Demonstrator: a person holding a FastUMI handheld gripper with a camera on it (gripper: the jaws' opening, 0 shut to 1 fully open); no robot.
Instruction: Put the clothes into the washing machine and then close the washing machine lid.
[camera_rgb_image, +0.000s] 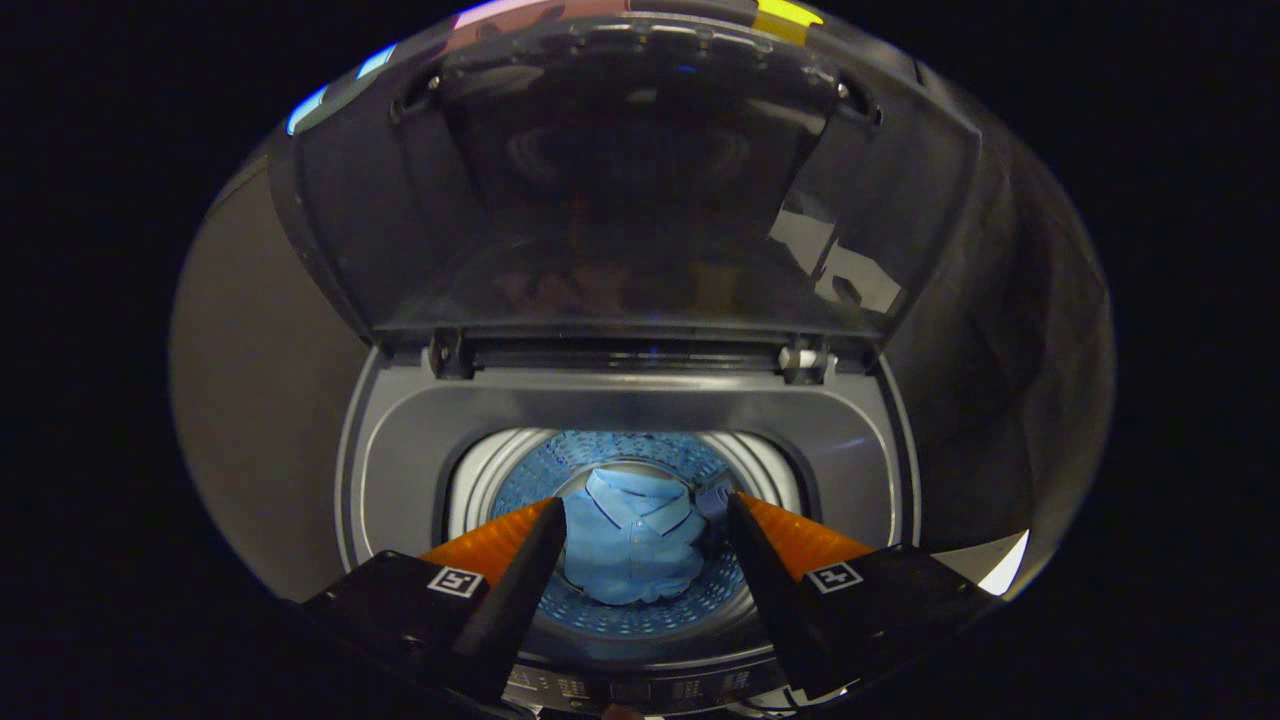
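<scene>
- Dark booth surroundings frame a grey top-loading washing machine (630, 400), seen from above and in front, looking down into its round opening.
- Its dark, glossy, see-through lid (620, 190) stands raised behind the opening, hinged along the machine's back edge, and catches pale reflections on one side.
- Inside, the perforated metal drum (560, 465) looks blue-lit, ringed by a smooth pale grey collar.
- A light blue polo shirt with a folded collar and a buttoned placket (630, 545) lies at the bottom of the drum. It is loosely bunched, collar toward the back of the machine, and rests fully inside the tub.
- A small grey object just beside the shirt's collar is too unclear to identify.
- The handheld two-finger gripper (640, 525) hangs over the front rim of the machine, fingers spread apart with nothing between them. The shirt shows through the gap, lower down in the drum and not touched by either finger.
- A strip of small control markings (640, 688) runs along the machine's front edge, beneath the fingers.
</scene>
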